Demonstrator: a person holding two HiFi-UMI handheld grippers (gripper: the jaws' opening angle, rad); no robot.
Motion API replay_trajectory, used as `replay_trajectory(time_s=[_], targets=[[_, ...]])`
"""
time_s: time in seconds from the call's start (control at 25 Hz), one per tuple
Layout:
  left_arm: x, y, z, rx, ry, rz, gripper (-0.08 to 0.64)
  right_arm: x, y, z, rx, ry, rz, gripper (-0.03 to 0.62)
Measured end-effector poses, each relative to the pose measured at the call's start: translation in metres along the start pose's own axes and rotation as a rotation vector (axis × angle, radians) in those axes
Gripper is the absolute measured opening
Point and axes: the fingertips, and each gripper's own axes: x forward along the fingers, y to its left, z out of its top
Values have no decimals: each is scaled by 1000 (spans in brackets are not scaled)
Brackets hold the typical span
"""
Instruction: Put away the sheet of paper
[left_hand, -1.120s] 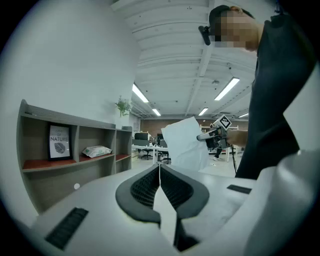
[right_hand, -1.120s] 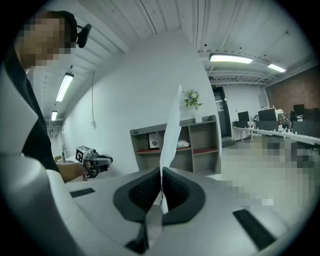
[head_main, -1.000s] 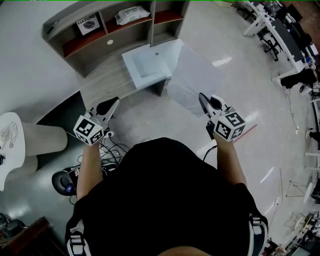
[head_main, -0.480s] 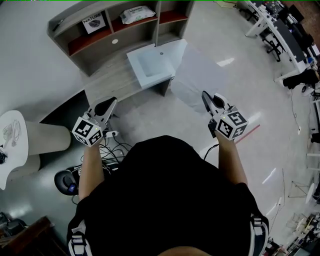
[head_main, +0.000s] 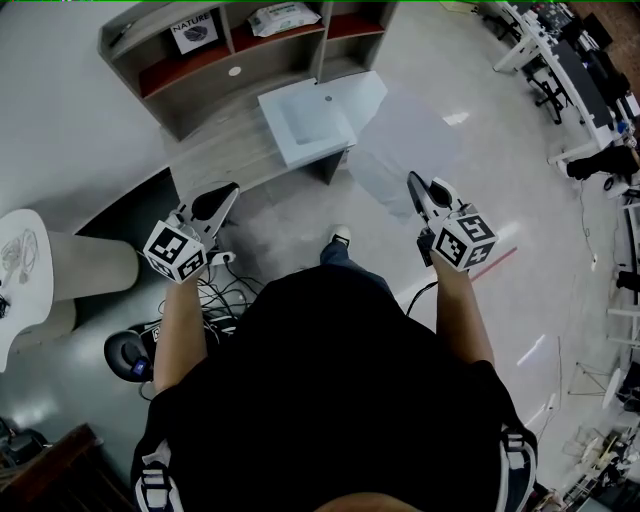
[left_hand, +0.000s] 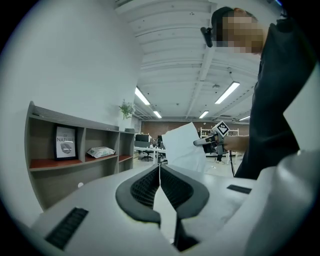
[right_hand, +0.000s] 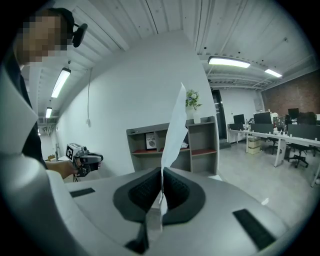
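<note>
The sheet of paper is thin and white and hangs in the air ahead of me, right of the low desk. My right gripper is shut on its near edge. In the right gripper view the paper rises edge-on from between the shut jaws. The left gripper view shows the same sheet held by the right gripper. My left gripper is shut with nothing in it, held apart at the left, above the floor. In its own view the pads meet with no gap.
A grey shelf unit with red-lined compartments stands ahead, holding a framed picture and a wipes pack. A low desk with a white top stands before it. Cables lie at the left. Office desks stand far right.
The person has stepped forward: shelf and desk sit lower in view, and a shoe now shows. Both grippers keep their pose, the paper still held.
</note>
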Motion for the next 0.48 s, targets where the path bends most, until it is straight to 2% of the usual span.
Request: replay_trajectory(time_s=[0.16,0.48], targets=[[-4,2,-6,5,13,0,21,10,3,1,-8,-4,-2,14],[-11,15,0,6,-20,27,21,27,-1,4,-23,14,6,14]])
